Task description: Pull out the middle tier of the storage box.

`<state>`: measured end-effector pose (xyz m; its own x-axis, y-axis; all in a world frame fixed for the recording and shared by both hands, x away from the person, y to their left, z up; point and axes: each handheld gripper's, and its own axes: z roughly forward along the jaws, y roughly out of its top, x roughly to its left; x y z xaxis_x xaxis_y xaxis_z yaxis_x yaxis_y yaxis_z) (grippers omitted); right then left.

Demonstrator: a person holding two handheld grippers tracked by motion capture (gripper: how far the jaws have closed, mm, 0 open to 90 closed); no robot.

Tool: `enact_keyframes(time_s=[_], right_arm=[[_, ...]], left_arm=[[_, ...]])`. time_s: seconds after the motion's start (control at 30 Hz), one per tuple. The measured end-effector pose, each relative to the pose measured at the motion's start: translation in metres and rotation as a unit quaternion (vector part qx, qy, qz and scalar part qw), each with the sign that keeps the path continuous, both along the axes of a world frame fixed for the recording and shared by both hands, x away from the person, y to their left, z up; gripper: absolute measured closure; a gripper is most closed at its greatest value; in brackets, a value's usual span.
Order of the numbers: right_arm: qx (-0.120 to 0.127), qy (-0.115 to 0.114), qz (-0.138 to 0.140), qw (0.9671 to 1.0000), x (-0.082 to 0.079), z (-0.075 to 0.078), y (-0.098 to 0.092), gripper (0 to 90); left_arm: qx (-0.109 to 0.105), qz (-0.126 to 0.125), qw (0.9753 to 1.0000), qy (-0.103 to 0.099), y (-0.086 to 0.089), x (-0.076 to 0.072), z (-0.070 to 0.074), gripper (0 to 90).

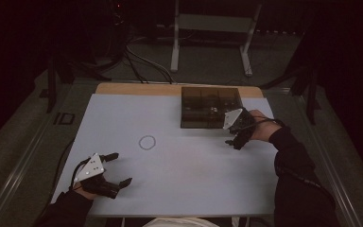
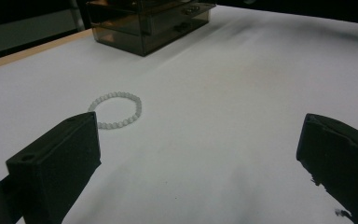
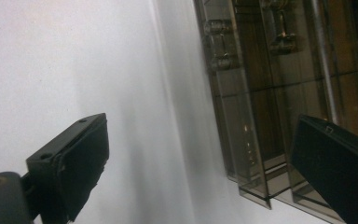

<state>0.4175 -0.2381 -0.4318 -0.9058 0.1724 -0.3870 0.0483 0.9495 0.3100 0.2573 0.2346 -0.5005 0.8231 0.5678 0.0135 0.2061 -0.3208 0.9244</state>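
White covering is spread over the worktop, with a strip of bare wood left showing along its 12 o'clock edge. A smoked-plastic drawer organiser is set toward 1 o'clock on the worktop, its small drawers and knobs seen through the tinted walls in the right hand-held gripper view. A bracelet of pale beads is laid flat in a ring near the centre of the worktop, well apart from the organiser.

The left hand-held gripper is held low at 7 o'clock, its jaws spread wide and nothing caught between them; the bracelet is seen just beyond its left jaw in its own view. The right hand-held gripper is held at 3 o'clock, just beside the near right corner of the organiser, jaws likewise parted wide and empty, pointed down toward the worktop.
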Motion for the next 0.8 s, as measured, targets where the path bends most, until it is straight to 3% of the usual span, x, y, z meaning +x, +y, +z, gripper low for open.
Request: enact_keyframes(time_s=[0.17, 0.23, 0.33, 0.53, 0.73, 0.8], right_arm=[[-0.006, 0.017, 0.006, 0.9998, 0.007, 0.006, 0.000, 6.0], [0.001, 0.032, -0.003, 0.9995, 0.011, 0.008, -0.001, 6.4], [-0.010, 0.045, -0.013, 0.9989, 0.016, 0.011, -0.001, 7.5], [-0.004, 0.069, -0.010, 0.9976, 0.025, 0.016, 0.001, 15.7], [-0.022, 0.047, 0.016, 0.9985, 0.029, 0.013, 0.002, 42.3], [-0.021, 0.029, 0.028, 0.9990, 0.031, 0.011, 0.002, 49.0]], left_arm=[[0.000, -0.001, 1.0000, 0.000, 0.000, 0.000, 0.000, 1.0], [0.000, 0.000, 1.0000, 0.000, 0.000, 0.000, 0.000, 1.0], [0.000, 0.000, 1.0000, 0.001, 0.000, 0.000, 0.000, 1.0], [0.001, -0.002, 1.0000, 0.001, 0.000, 0.000, 0.000, 1.0], [-0.001, -0.003, 1.0000, 0.000, 0.000, 0.000, 0.000, 1.0], [-0.001, -0.003, 1.0000, -0.001, 0.000, 0.000, 0.000, 1.0]])
